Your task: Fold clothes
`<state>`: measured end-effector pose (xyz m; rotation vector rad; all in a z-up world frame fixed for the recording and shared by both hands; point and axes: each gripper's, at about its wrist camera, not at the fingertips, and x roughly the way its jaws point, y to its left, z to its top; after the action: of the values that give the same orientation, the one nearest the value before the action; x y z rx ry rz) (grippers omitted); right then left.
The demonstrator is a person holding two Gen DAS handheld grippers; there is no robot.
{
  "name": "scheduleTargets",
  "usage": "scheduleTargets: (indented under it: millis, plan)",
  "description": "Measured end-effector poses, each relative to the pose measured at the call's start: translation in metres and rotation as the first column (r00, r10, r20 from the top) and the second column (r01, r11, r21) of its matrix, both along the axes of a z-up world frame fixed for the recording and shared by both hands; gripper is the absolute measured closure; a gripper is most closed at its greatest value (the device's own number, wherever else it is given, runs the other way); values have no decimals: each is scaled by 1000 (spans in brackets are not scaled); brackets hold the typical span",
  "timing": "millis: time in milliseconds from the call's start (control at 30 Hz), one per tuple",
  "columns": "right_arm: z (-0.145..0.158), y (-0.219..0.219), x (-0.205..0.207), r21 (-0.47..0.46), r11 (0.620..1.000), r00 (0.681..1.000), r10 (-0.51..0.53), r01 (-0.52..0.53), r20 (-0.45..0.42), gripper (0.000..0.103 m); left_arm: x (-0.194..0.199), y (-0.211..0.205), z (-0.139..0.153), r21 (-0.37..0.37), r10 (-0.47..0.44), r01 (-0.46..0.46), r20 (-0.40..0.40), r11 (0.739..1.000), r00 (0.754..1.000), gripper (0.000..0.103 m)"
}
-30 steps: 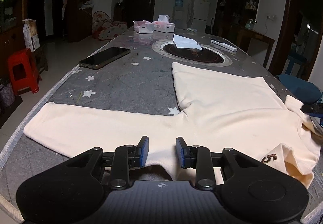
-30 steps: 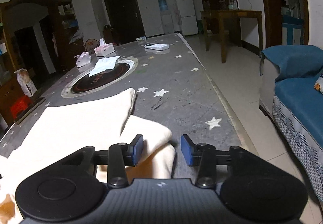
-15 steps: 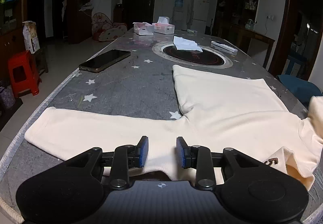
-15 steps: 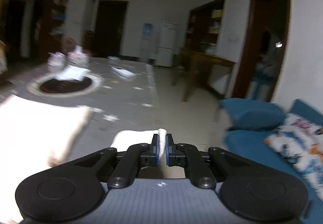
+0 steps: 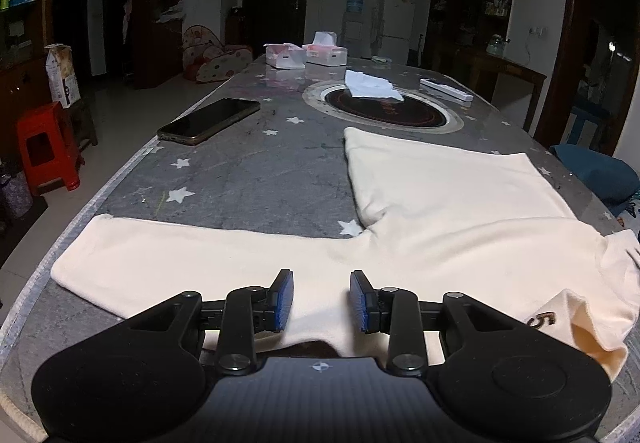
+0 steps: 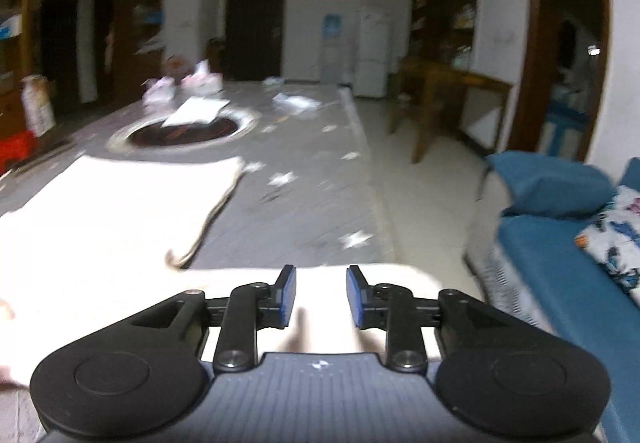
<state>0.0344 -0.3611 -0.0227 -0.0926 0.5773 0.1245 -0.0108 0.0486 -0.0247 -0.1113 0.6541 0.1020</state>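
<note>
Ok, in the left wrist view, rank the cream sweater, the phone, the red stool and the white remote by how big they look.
Largest to smallest, as they look:
1. cream sweater, by far
2. phone and red stool look about alike; the stool sits off the table, so its nearness is unsure and I won't rank them
3. white remote, farthest back

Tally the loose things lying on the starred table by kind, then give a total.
Cream garment: 1
Phone: 1
Tissue boxes: 2
Loose tissue: 1
White remote-like bar: 1
Total: 6
</note>
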Motion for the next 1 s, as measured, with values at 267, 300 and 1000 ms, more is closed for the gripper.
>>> scheduleTargets:
  millis: [267, 300, 1000]
  plan:
    - [-9, 2, -1, -2, 1000, 997, 18, -18, -72, 69, 1, 14, -3, 9, 25, -25, -17, 1000, 1000, 69]
    - [-6, 2, -3, -5, 1000, 997, 24, -24, -70, 69, 2, 14, -2, 11, 26, -26, -19, 1000, 999, 69]
    - [22, 136, -48, -19, 767, 766, 638, -641, -72, 61, 96, -35, 24, 72, -200, 197, 34, 978, 979, 69]
